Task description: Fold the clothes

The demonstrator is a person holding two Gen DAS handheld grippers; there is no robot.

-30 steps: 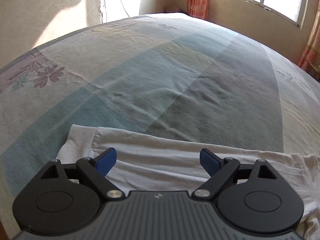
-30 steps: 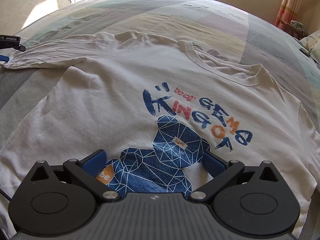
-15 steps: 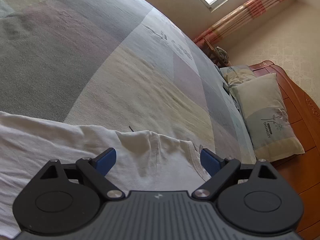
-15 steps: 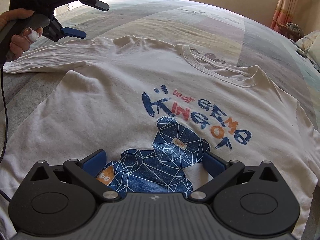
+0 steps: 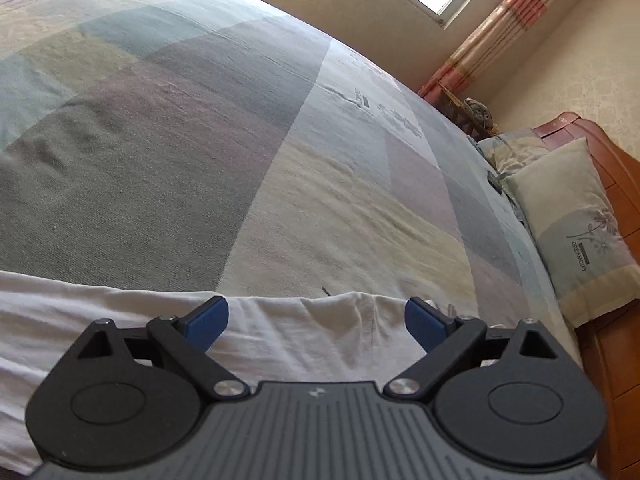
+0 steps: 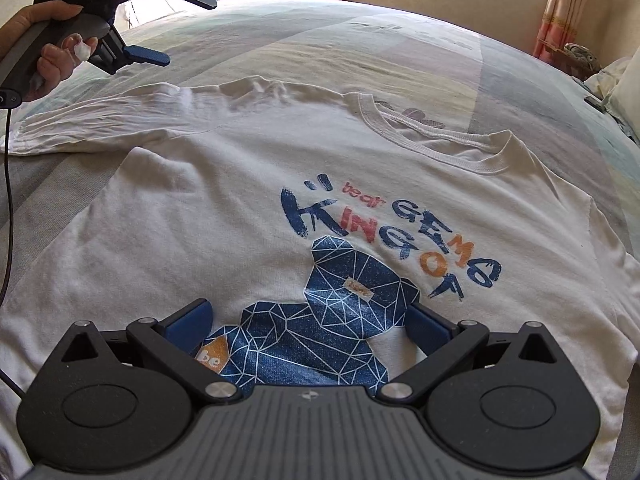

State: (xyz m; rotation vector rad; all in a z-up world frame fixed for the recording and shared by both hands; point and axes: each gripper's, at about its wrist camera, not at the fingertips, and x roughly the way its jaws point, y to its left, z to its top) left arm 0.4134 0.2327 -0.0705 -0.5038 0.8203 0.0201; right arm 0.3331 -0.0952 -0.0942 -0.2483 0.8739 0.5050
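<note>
Left tool [image 6: 176, 28] lifted higher, clear above sleeve [image 6: 104, 120].

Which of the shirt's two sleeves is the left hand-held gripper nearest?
The long white sleeve stretched out flat to the picture's left, under the left hand-held gripper. The other sleeve lies at the right edge.

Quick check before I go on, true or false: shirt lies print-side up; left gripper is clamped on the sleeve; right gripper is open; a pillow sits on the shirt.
1. The white T-shirt lies print-side up on the bed. True.
2. The left gripper is clamped on the sleeve. False: it is open, above the sleeve.
3. The right gripper is open. True.
4. A pillow sits on the shirt. False: it lies by the headboard, apart from it.
</note>
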